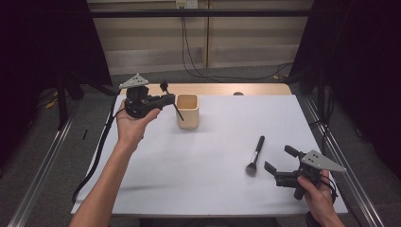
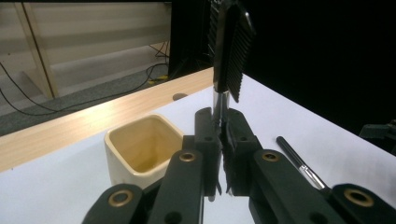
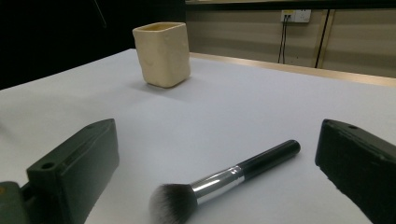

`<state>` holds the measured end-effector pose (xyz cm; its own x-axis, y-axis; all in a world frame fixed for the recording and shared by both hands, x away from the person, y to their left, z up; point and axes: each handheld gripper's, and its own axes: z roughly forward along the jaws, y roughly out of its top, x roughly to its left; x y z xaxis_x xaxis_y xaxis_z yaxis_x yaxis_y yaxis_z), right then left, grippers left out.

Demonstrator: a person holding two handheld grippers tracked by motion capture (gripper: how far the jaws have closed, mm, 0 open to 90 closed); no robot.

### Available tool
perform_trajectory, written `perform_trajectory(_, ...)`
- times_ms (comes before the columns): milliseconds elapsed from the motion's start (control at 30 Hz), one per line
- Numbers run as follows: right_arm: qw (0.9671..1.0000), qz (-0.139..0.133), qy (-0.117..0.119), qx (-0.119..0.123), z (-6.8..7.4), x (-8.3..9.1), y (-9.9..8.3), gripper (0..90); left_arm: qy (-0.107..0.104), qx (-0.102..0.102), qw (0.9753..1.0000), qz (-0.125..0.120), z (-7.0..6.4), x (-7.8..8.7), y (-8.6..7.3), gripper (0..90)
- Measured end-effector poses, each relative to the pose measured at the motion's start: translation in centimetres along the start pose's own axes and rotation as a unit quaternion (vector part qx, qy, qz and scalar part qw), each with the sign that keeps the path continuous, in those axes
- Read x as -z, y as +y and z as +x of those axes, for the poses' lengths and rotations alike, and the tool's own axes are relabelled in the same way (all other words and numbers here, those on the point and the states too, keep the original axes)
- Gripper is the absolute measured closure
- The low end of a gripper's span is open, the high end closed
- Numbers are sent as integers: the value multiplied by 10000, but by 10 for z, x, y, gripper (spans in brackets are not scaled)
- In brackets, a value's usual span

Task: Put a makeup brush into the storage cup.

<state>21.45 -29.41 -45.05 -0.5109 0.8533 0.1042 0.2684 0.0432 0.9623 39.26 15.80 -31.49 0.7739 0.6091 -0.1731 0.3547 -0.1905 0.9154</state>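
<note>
white table [image 1: 213, 156] with a wooden far edge, dark curtains at both sides; no readable writing. left gripper [image 1: 169, 99] clamps a black comb [image 2: 229, 51] beside the cream cup [image 1: 187, 110]; right gripper [image 1: 279, 163], lower right, gapes wide near the makeup brush [image 1: 255, 156].

Even overhead light, dark surroundings, soft shadows, slightly blurred views.

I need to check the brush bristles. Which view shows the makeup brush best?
The right gripper view: the brush lies close between the open jaws, bristles, ferrule and handle all sharp. The high view shows it whole but small on the table. The left gripper view catches just its handle behind the jaws.
</note>
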Motion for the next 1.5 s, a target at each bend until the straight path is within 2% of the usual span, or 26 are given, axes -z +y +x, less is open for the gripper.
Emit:
perform_trajectory(467,10000,-66,-32,22,0,1,1,0,276,10,9996,48,20,-12,18,857)
perform_trajectory(667,10000,-40,-13,21,0,1,1,0,351,43,9993,95,27,-20,21,857)
perform_trajectory(833,10000,-48,-25,-1,-1,1,1,0,478,118,9988,13,32,-24,23,857)
perform_trajectory(1000,10000,-54,-18,20,-1,1,1,0,622,74,9980,25,35,-30,21,857)
perform_trajectory(1133,10000,-55,-20,24,-1,1,1,0,590,58,9982,49,35,-36,19,857)
perform_trajectory(1233,10000,-45,-57,50,-1,1,0,0,593,9,9981,159,36,-41,16,857)
perform_trajectory(1500,10000,-52,-43,32,-1,2,0,0,571,-5,9982,187,35,-51,10,856)
